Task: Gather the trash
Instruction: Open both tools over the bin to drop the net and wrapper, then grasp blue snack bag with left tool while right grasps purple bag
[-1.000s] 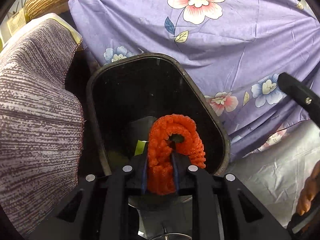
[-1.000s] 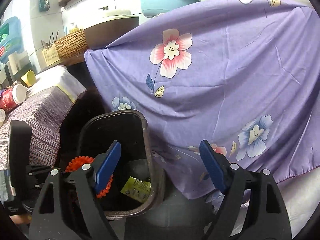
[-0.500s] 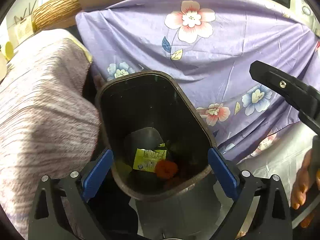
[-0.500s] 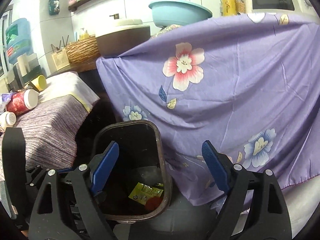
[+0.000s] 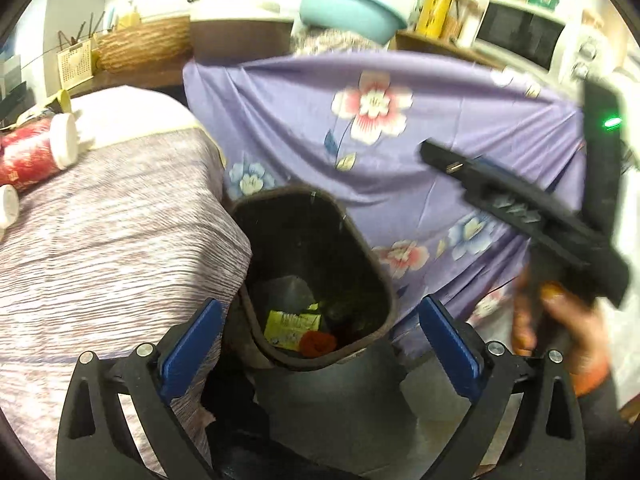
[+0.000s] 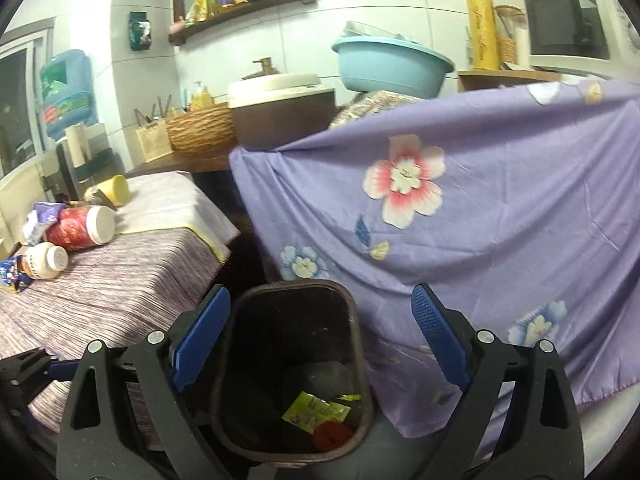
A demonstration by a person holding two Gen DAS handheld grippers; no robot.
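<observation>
1. Far left on the striped purple worktop (image 6: 120, 280): red can with a white lid (image 6: 80, 226) lying on its side, a smaller white-capped bottle (image 6: 44, 260) just beside it, crumpled wrappers (image 6: 38, 220) behind, a yellow cup (image 6: 114, 190) further back
2. Behind those, against the tiled wall: woven basket (image 6: 200, 128), brown pot with a white lid (image 6: 280, 112), light blue basin (image 6: 388, 64) up on a heap of cloth
3. Left tool (image 5: 320, 332) hanging above the bin, blue pads (image 5: 192, 340) spread wide and gripping nothing, jaws having just sprung apart
4. Dark bin (image 6: 240, 360) standing on the floor, wedged between the striped worktop on its left and the draped purple floral cloth (image 6: 500, 220) on its right
5. Down at the bin's bottom: orange knobbly ring (image 5: 318, 342) resting near the front wall, touching a yellow-green packet (image 5: 290, 324); same pair visible from the right wrist view, ring (image 6: 332, 434) just below packet (image 6: 316, 406)
6. Right tool (image 6: 320, 336) also released, pads (image 6: 438, 336) wide either side of the bin's mouth with nothing between them, jaws having just widened a little more
7. Far right in the left wrist view: a hand (image 5: 568, 328) wrapped round the right tool's black handle, blurred; white microwave (image 5: 528, 36) on the shelf beyond the cloth
</observation>
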